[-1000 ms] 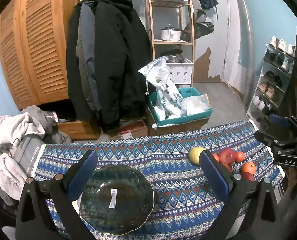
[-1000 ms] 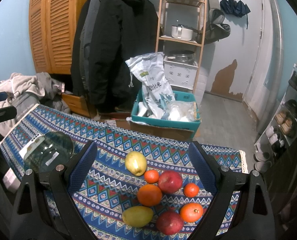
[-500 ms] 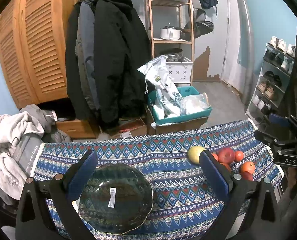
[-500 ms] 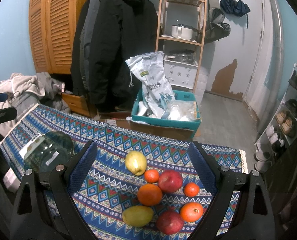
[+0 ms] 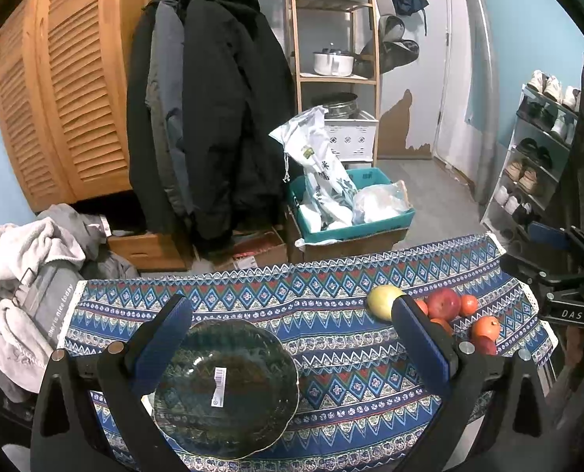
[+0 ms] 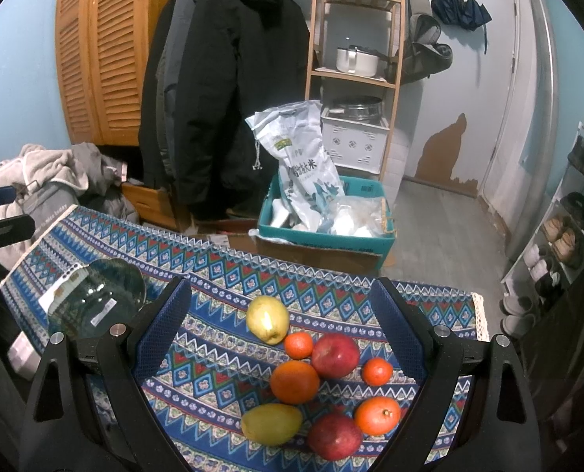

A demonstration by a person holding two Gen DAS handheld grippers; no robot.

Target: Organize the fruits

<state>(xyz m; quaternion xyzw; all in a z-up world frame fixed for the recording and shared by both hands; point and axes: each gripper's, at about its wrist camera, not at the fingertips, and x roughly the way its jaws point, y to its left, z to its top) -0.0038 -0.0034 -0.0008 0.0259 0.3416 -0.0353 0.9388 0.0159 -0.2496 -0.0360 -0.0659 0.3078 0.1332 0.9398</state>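
Our left gripper (image 5: 290, 322) hangs wide apart over the dark glass plate (image 5: 229, 389), whose white barcode sticker (image 5: 218, 386) we can't read. Our right gripper (image 6: 280, 303), also spread and empty, frames the fruit pile (image 6: 315, 377) on the patterned cloth (image 6: 213, 271). "DAS" (image 5: 571, 314) shows on its body.

A patterned cloth (image 6: 221, 271) covers the table. A glass plate (image 5: 225, 387) lies on it at the left end, between the spread fingers of the left gripper (image 5: 292, 338). The fruits (image 6: 311, 373) lie in a cluster on the cloth at the right end, well apart from the plate, in front of the right gripper (image 6: 280, 330). Behind the table a bin (image 6: 327, 236) sits on a cardboard box (image 6: 315, 253), with a sack (image 6: 300, 165) standing in it. Coats (image 6: 221, 90) hang behind and left of the bin, a shelf unit (image 6: 355, 74) stands behind it, and a heap of clothes (image 5: 24, 271) lies beyond the table's left end.
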